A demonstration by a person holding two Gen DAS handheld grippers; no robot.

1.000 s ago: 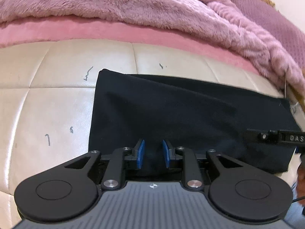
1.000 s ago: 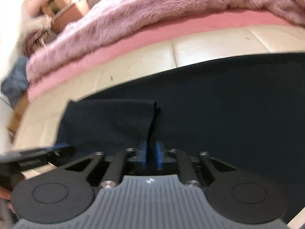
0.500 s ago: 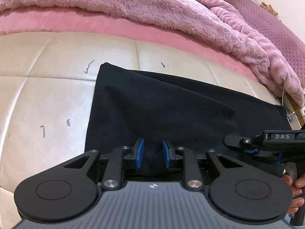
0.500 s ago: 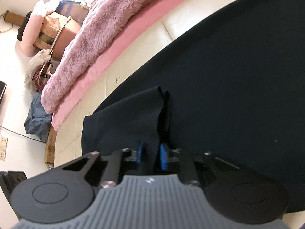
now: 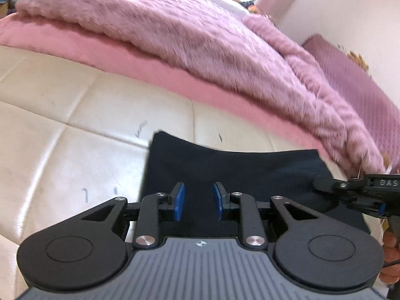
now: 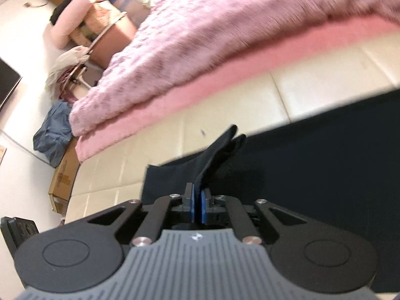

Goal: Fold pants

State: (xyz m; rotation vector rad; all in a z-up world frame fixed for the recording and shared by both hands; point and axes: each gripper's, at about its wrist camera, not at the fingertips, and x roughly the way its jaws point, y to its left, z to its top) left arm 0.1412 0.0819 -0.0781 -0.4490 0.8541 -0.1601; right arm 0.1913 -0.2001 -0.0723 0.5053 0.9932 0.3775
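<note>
Left wrist view: the left gripper hovers with jaws apart over the black pants, which lie flat on the cream bed. Right wrist view: the right gripper pinches a lifted pants corner — likely mid-fold; next, carry it toward 12 o'clock and lay it down.

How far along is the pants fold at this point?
Done: the black pants lie as a compact rectangle on the cream cushion. In hand: the right gripper pinches a raised edge; the left gripper hangs open above the cloth. Left: laying that edge down.
</note>
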